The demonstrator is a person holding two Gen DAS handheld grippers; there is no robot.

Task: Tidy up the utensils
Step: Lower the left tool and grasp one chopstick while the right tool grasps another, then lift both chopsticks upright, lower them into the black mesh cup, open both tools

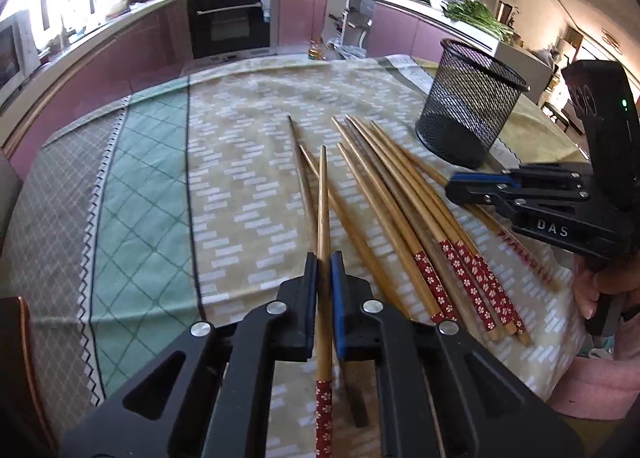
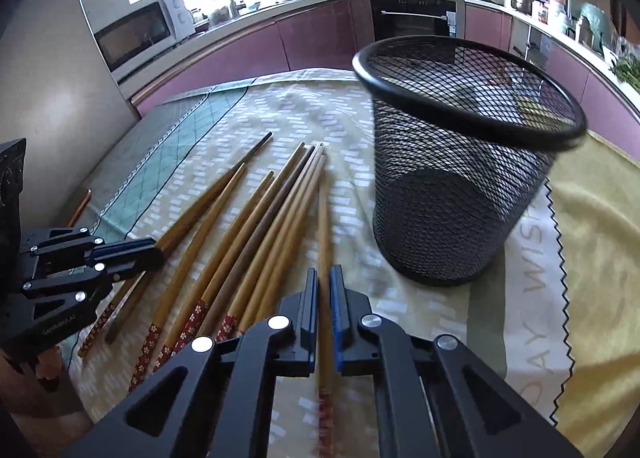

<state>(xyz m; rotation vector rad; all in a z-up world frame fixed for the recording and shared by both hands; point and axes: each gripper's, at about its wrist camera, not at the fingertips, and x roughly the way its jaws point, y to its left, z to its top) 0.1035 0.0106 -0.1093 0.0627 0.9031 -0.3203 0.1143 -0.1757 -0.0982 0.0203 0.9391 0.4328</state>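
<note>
Chopsticks [image 1: 404, 210] blur between right gripper [image 2: 324, 278] jaws.

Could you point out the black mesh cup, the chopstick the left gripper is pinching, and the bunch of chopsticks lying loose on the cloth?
Black mesh cup [image 2: 460, 214], right wrist view, on its mesh wall.
Chopstick in the left gripper [image 1: 323, 210], left wrist view, on the bare wooden shaft ahead of the fingers.
Loose chopsticks [image 1: 400, 198], left wrist view, mid-shaft of the bundle.
</note>
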